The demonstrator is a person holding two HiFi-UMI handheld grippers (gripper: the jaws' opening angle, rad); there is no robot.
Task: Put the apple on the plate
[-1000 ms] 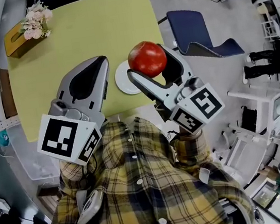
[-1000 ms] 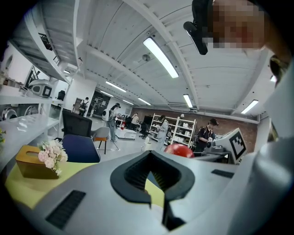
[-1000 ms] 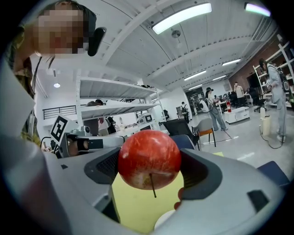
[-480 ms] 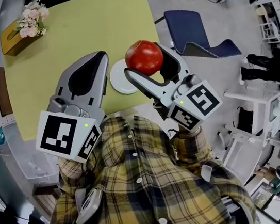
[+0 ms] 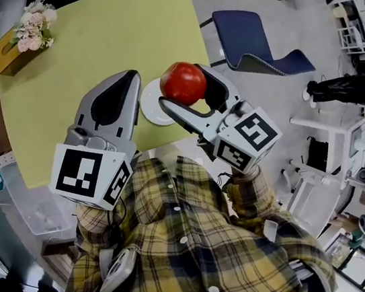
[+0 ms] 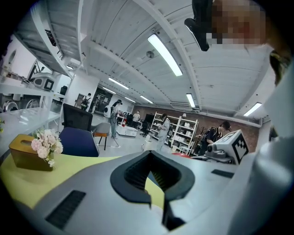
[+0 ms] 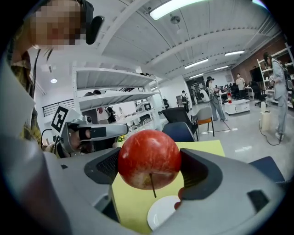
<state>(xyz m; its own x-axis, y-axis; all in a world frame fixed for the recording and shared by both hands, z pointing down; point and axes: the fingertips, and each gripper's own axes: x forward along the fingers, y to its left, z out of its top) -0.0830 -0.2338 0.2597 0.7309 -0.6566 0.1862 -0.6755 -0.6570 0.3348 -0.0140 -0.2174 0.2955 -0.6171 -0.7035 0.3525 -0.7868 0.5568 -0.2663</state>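
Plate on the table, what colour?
The plate is plain white; clearest in the head view.

So the person's got on a yellow-and-navy plaid flannel shirt (image 5: 185,257) with small white buttons (image 5: 179,240). The left gripper (image 5: 133,78) and right gripper (image 5: 184,85) are light grey plastic shells with black ribbed pads, each with a white cube of black square markers (image 5: 89,176).

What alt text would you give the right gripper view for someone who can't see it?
A shiny round red apple, stem pointing down, is clamped between the grey jaws of the right gripper. Below it in the picture, a small round white plate lies on a yellow-green table, with a blue chair behind.
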